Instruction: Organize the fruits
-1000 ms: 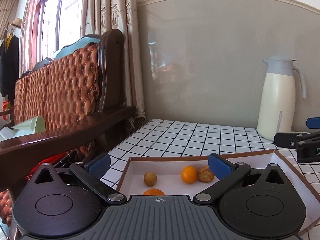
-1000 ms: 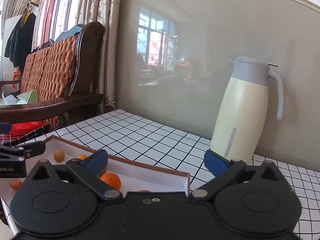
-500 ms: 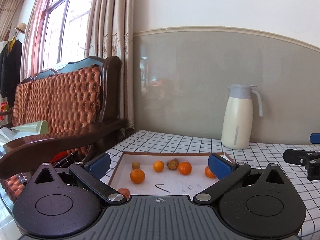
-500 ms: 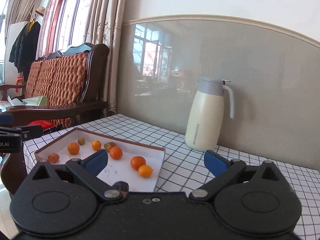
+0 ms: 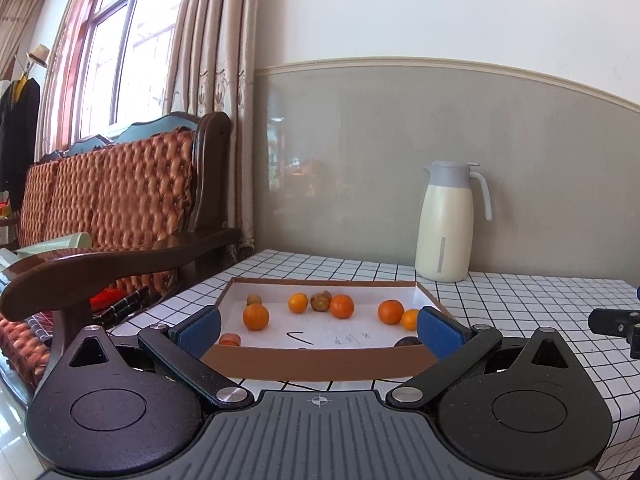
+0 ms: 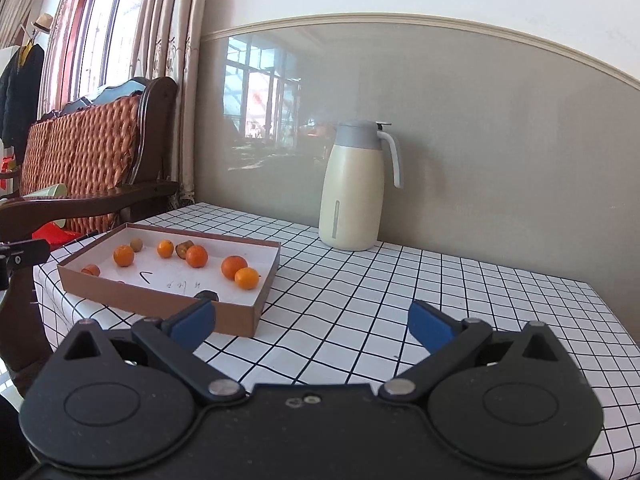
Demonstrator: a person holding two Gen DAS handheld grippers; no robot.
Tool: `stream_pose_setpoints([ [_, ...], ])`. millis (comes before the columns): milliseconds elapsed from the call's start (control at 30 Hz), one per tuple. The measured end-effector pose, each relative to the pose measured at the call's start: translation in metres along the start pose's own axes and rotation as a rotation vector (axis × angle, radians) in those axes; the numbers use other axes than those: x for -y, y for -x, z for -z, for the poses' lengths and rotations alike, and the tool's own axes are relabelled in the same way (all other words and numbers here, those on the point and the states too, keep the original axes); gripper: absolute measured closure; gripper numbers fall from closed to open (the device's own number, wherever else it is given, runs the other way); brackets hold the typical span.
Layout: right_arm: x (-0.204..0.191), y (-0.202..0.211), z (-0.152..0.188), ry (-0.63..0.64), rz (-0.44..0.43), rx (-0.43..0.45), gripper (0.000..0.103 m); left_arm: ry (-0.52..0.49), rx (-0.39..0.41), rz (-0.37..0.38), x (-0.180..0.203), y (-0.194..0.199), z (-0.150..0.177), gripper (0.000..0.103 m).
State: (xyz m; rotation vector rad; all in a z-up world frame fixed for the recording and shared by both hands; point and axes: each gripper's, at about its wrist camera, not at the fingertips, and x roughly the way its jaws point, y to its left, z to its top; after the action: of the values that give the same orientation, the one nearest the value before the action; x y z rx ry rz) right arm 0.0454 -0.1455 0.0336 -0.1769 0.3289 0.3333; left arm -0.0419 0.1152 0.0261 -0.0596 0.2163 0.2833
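Both grippers, left and right, have drawn back from the cardboard tray on the desk; jaws wide, empty. Oranges lie inside it, unsorted.

The only writing is a few dark handwritten marks on the white floor of the shallow brown cardboard box, low in the frame's centre: a check-like stroke and some small characters, too small to read.
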Motion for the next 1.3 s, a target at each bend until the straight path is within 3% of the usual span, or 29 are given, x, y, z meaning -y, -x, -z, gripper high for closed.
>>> stream_pose_setpoints([
  [233, -0.0039, 0.0084, 0.0033, 0.042, 0.013, 0.035, 0.006, -0.012, 0.013, 0.005, 0.0068, 0.0018, 0.0026, 0.0],
  [1300, -0.0031, 0.0095, 0.003, 0.042, 0.015, 0.035, 0.006, 0.005, 0.027, 0.005, 0.0026, 0.003, 0.0026, 0.0],
])
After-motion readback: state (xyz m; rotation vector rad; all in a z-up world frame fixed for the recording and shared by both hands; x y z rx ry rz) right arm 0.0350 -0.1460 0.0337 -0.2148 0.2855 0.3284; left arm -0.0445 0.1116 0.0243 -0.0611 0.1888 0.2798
